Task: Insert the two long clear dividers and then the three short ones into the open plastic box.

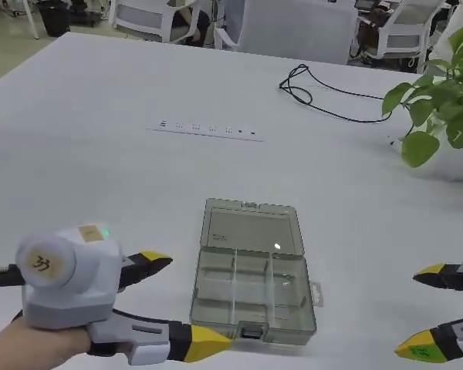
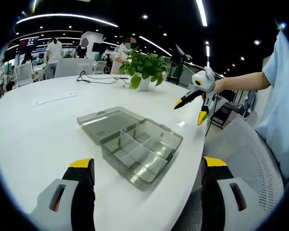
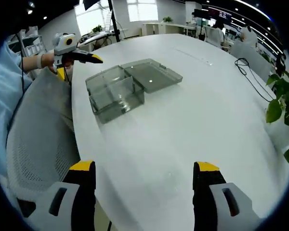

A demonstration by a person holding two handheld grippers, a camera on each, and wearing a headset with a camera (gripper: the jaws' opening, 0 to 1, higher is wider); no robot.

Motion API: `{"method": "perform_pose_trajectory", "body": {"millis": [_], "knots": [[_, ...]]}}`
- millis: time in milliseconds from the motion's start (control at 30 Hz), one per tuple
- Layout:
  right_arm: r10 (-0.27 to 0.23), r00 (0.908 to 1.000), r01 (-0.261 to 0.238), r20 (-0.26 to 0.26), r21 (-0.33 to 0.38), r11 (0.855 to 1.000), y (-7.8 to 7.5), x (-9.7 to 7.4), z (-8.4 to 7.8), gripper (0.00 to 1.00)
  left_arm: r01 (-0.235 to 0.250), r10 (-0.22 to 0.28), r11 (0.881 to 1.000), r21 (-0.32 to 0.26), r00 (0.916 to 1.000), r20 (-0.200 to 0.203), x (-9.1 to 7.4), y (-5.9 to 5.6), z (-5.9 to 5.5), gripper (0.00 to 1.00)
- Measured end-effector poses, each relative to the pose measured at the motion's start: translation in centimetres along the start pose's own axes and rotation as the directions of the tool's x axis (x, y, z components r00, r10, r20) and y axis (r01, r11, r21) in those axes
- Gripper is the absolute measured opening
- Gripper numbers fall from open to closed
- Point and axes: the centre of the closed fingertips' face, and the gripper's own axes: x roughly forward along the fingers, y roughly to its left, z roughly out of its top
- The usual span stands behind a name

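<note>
White tabletop (image 1: 100,154) in an open-plan office, chairs (image 1: 293,31) behind. The open plastic box (image 1: 251,308), dividers (image 1: 233,281) standing inside, lay near the front edge between left claw (image 1: 194,301) and right claw (image 1: 407,312), both spread apart, empty.

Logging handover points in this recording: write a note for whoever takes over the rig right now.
Left tongs: open, empty, at the left edge of the plastic box.
Right tongs: open, empty, off to the box's right, apart from it.
The box sits on the white table with its lid laid open behind it.
Done: clear dividers stand inside, splitting the box into compartments.
Left: their count is hard to read, so probably check that all five are seated.
</note>
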Motion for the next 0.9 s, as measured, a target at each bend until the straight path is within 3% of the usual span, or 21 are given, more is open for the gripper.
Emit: {"method": "perform_pose_trajectory", "body": {"millis": [133, 267, 400, 467, 567, 733, 900], "knots": [[0.009, 0.9995, -0.01, -0.031, -0.019, 1.0, -0.3, 0.2, -0.8, 0.82, -0.007, 0.007, 1.0, 0.0, 1.0, 0.005, -0.2, 0.2, 0.1, 0.94], [0.025, 0.9954, -0.032, -0.093, -0.079, 0.996, -0.6, 0.4, -1.9, 0.8, -0.015, 0.015, 1.0, 0.005, 0.9998, 0.012, -0.5, 0.4, 0.3, 0.95], [0.015, 0.9854, -0.038, -0.17, -0.134, 0.99, -1.3, 0.4, -3.2, 0.75, -0.018, 0.018, 1.0, 0.005, 0.9998, 0.009, -0.7, 0.5, 0.2, 0.95], [0.023, 0.9863, -0.045, -0.163, -0.132, 0.99, -1.3, 0.7, -3.1, 0.73, -0.019, 0.019, 1.0, 0.003, 0.9997, 0.012, -0.7, 0.5, 0.2, 0.95], [0.028, 0.976, -0.068, -0.216, -0.179, 0.982, -1.4, 0.6, -3.8, 0.64, -0.021, 0.021, 1.0, -0.001, 0.9997, 0.011, -0.7, 0.5, 0.1, 0.95], [0.01, 0.959, -0.087, -0.283, -0.263, 0.961, -2.1, 0.9, -4.9, 0.6, -0.025, 0.025, 1.0, -0.007, 0.9996, 0.015, -0.8, 0.5, 0.1, 0.94], [0.022, 0.9528, -0.109, -0.303, -0.274, 0.956, -2.0, 1.2, -4.9, 0.53, -0.033, 0.033, 0.999, -0.012, 0.9993, 0.017, -1.0, 0.8, 0.0, 0.94]]}}
